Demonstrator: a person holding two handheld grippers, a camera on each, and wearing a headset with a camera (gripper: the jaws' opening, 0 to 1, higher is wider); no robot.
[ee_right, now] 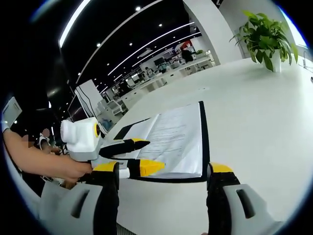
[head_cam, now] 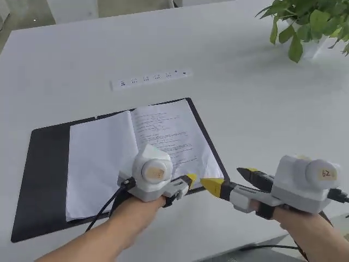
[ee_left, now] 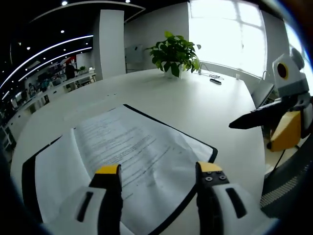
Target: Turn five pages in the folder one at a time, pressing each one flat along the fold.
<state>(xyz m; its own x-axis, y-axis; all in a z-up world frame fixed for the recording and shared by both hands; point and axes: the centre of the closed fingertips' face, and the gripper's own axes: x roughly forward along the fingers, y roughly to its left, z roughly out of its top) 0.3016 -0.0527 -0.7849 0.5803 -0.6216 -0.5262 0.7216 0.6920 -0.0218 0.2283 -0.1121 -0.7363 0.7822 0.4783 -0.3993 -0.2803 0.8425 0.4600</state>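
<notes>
The released left tool [ee_left: 159, 170] hides part of the folder [head_cam: 38, 180], the right tool [ee_right: 164, 169] gapes beside it, print illegible.

The left hand-held gripper [ee_left: 159, 170] and right hand-held gripper [ee_right: 164, 169] point toward each other (jaws apart).

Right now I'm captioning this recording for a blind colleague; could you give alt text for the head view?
An open black folder of printed white pages lies on a white table, with the left hand-held gripper and right hand-held gripper held open at its near right corner. A power strip and plant sit beyond.
</notes>
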